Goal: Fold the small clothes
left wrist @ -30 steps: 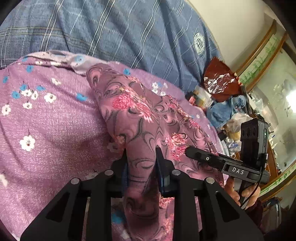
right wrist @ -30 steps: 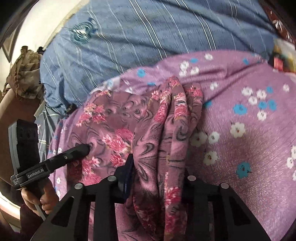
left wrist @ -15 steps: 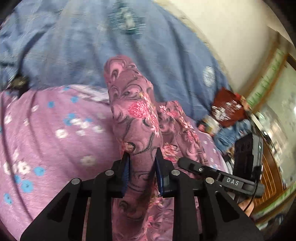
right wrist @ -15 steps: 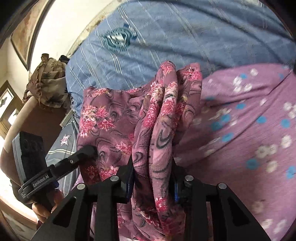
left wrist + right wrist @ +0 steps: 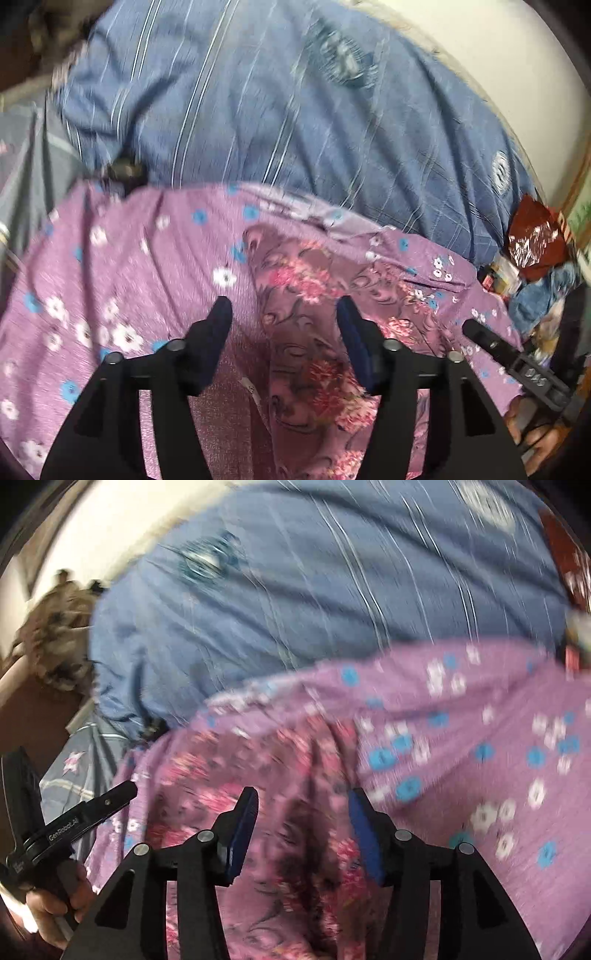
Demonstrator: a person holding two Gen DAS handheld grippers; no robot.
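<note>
- L gripper (image 5: 282, 314): jaws opening, pads clear of cloth, nothing held; dark-mauve rose-print garment (image 5: 314, 332) lies flat between & beyond them, on lilac floral sheet (image 5: 110, 277)
- R gripper (image 5: 303, 805): jaws also opening, no grip; same garment (image 5: 295, 775) under it, rumpled edge at 12 o'clock of the tips
- Handling, my guess: thin, light, floppy knit; will sag & bunch, not fragile. Best taken at hem corners or fold edge, pinching both layers
- L view only: red foil bag (image 5: 535, 240) & clutter at 3 o'clock, R gripper's tip at 4
- R view only: brown patterned cloth (image 5: 55, 627) at 9 o'clock, hand (image 5: 51, 912) gripping L tool at 8; much blur
- Blue striped duvet (image 5: 295, 110) at 12 in both
</note>
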